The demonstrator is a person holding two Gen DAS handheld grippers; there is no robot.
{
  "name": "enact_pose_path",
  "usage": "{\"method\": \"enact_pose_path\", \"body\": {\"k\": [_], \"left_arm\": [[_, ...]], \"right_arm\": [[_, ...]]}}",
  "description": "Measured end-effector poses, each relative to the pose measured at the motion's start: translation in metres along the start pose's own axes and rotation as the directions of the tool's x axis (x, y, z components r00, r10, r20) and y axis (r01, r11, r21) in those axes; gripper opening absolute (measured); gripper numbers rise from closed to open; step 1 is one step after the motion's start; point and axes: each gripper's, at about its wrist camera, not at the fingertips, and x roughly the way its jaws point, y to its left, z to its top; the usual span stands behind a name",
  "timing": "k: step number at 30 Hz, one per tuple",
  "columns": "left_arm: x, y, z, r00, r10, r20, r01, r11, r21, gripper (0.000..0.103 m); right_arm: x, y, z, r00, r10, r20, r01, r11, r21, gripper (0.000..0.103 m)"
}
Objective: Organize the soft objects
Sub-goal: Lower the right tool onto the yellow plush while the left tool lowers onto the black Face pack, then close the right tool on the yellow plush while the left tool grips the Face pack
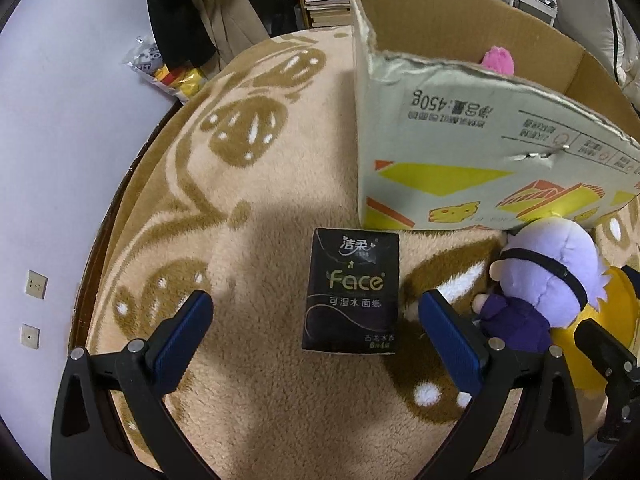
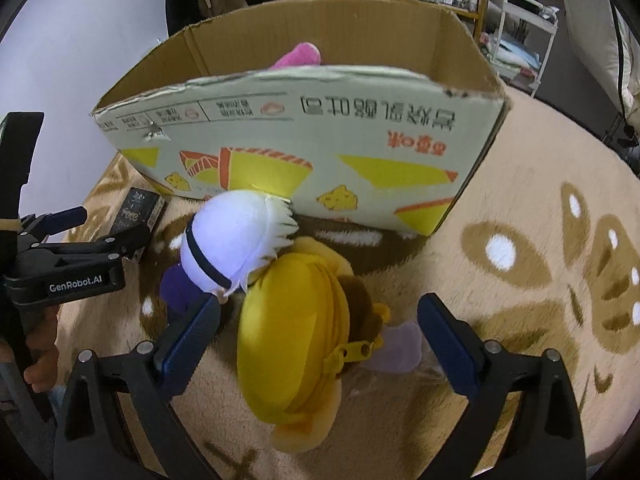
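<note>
A black tissue pack (image 1: pixel 352 292) lies on the beige blanket (image 1: pixel 260 400) between the fingers of my open left gripper (image 1: pixel 316 326). A white-haired purple plush doll (image 1: pixel 548 280) lies right of it, against the cardboard box (image 1: pixel 460 140). In the right wrist view my open right gripper (image 2: pixel 320 334) straddles a yellow plush toy (image 2: pixel 296 332) that lies beside the doll (image 2: pixel 236 240). A pink plush (image 2: pixel 300 56) sits inside the box (image 2: pixel 320 128). The left gripper (image 2: pixel 76 236) and the pack (image 2: pixel 138 210) show at the left.
The blanket (image 2: pixel 520 280) covers a round table with a dark rim (image 1: pixel 120 196). A snack bag (image 1: pixel 168 72) lies at the far left edge. Hanging clothes, shelves and a white cart stand behind the box.
</note>
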Motion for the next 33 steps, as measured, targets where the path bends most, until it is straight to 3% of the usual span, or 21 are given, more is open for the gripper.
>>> {"method": "enact_pose_path", "body": {"k": [3, 6, 8, 20, 26, 33], "left_arm": [[0.001, -0.001, 0.0, 1.0, -0.005, 0.001, 0.005, 1.0, 0.009, 0.1], [0.002, -0.002, 0.0, 1.0, -0.005, 0.005, 0.005, 1.0, 0.01, 0.092], [0.003, -0.002, 0.0, 1.0, -0.019, 0.0, 0.019, 1.0, 0.003, 0.088], [0.011, -0.001, -0.003, 0.997, -0.069, -0.032, 0.069, 0.997, -0.026, 0.047], [0.009, 0.001, -0.004, 0.996, -0.084, -0.028, 0.083, 0.996, -0.044, 0.046], [0.001, 0.002, -0.005, 0.997, -0.083, -0.008, 0.082, 0.995, -0.058, 0.046]], "right_arm": [[0.002, -0.001, 0.0, 1.0, 0.011, -0.014, -0.011, 1.0, 0.005, 0.092], [0.002, -0.002, 0.0, 1.0, 0.015, -0.016, -0.015, 1.0, 0.008, 0.08], [0.002, -0.002, 0.0, 1.0, 0.019, -0.023, -0.019, 1.0, 0.003, 0.078], [0.001, 0.007, 0.003, 1.0, -0.012, -0.002, 0.012, 0.999, -0.04, 0.069], [-0.002, 0.007, 0.002, 1.0, -0.017, 0.007, 0.017, 0.999, -0.045, 0.068], [-0.008, 0.005, 0.001, 1.0, -0.003, 0.028, 0.004, 0.999, -0.035, 0.055]]}}
